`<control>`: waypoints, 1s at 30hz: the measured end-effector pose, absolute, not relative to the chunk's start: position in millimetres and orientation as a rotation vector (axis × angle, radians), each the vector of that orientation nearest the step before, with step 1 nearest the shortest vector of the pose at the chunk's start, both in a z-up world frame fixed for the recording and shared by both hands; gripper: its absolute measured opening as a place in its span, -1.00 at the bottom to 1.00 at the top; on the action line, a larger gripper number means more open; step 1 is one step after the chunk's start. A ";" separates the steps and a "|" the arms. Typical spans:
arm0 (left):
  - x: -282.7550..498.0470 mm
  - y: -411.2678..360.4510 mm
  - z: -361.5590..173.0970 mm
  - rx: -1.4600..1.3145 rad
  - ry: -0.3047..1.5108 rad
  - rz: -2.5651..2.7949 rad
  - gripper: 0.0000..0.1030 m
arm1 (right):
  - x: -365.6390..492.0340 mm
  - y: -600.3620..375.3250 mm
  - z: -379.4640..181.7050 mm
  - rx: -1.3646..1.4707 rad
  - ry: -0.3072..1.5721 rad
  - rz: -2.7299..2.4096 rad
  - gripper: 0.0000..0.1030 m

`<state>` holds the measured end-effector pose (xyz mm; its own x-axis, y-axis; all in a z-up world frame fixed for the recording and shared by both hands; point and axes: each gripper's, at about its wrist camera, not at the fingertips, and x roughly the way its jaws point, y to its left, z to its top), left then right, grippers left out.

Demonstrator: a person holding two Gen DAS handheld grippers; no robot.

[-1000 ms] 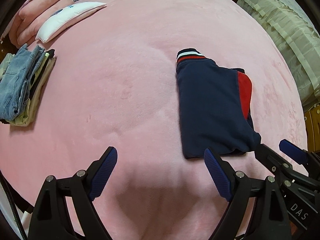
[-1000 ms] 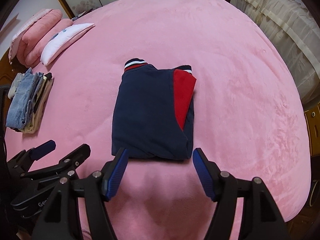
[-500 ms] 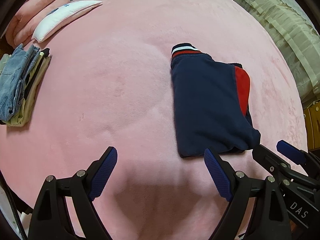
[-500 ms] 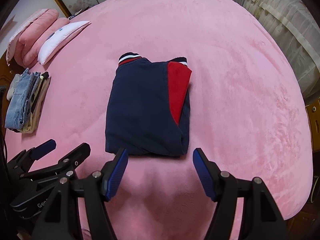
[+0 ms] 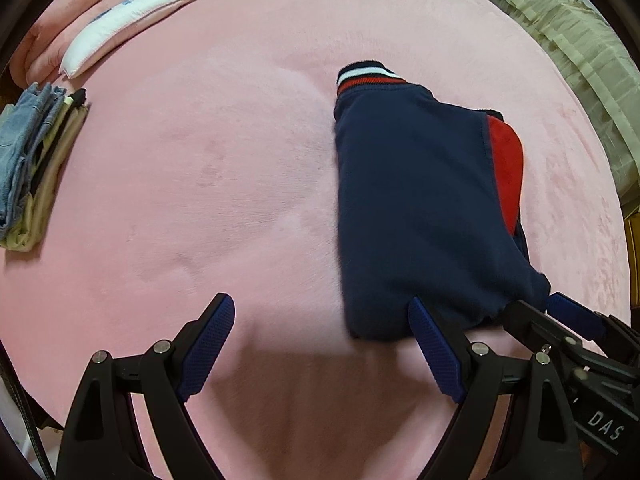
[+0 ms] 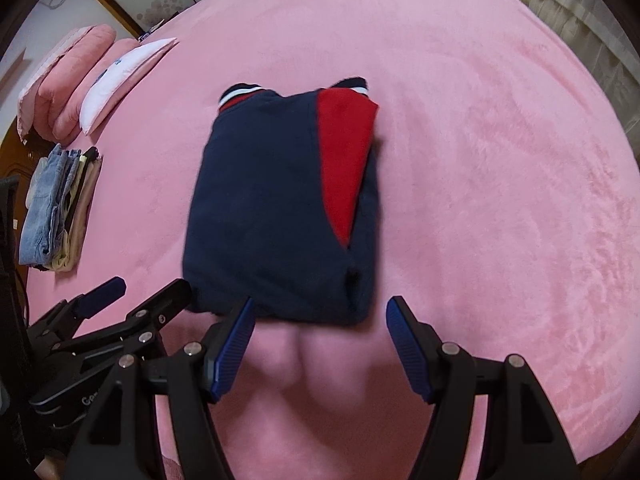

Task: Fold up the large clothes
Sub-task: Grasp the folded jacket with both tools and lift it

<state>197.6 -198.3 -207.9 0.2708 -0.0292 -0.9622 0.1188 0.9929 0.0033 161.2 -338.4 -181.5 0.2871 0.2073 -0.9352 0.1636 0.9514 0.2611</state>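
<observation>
A folded navy garment (image 5: 416,208) with a red panel and a striped red, white and navy cuff lies flat on the pink bed; it also shows in the right wrist view (image 6: 276,216). My left gripper (image 5: 320,344) is open and empty, its right fingertip at the garment's near left corner. My right gripper (image 6: 320,344) is open and empty just in front of the garment's near edge. Each gripper shows at the edge of the other's view.
A stack of folded jeans and pale clothes (image 5: 32,160) lies at the bed's left edge, also in the right wrist view (image 6: 56,208). A white pillow (image 5: 120,28) and pink pillows (image 6: 60,80) lie at the far left. A cream ruffled cover (image 5: 580,48) hangs at the right.
Both grippers have moved forward toward the folded garment, which now looks larger and closer. Both stay open. The garment has not moved on the bed.
</observation>
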 end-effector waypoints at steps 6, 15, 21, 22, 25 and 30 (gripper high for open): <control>208.9 -203.8 -225.4 0.042 1.319 -0.130 0.70 | 166.4 -366.4 -211.6 0.507 1.294 0.041 0.45; 233.3 -186.5 -259.0 -0.127 1.396 -0.205 0.99 | 174.9 -393.0 -255.1 0.806 1.293 0.079 0.61; 242.1 -170.7 -266.7 -0.261 1.414 -0.379 0.99 | 194.0 -394.2 -264.3 0.850 1.292 0.156 0.62; 242.4 -168.5 -265.0 -0.279 1.417 -0.428 0.99 | 196.8 -395.6 -265.6 0.876 1.286 0.183 0.62; 245.6 -162.8 -255.8 -0.320 1.398 -0.544 0.99 | 204.9 -406.6 -275.5 1.033 1.256 0.243 0.62; 269.1 -146.5 -261.7 -0.509 1.367 -0.553 0.99 | 221.4 -414.7 -293.5 1.215 1.242 0.333 0.62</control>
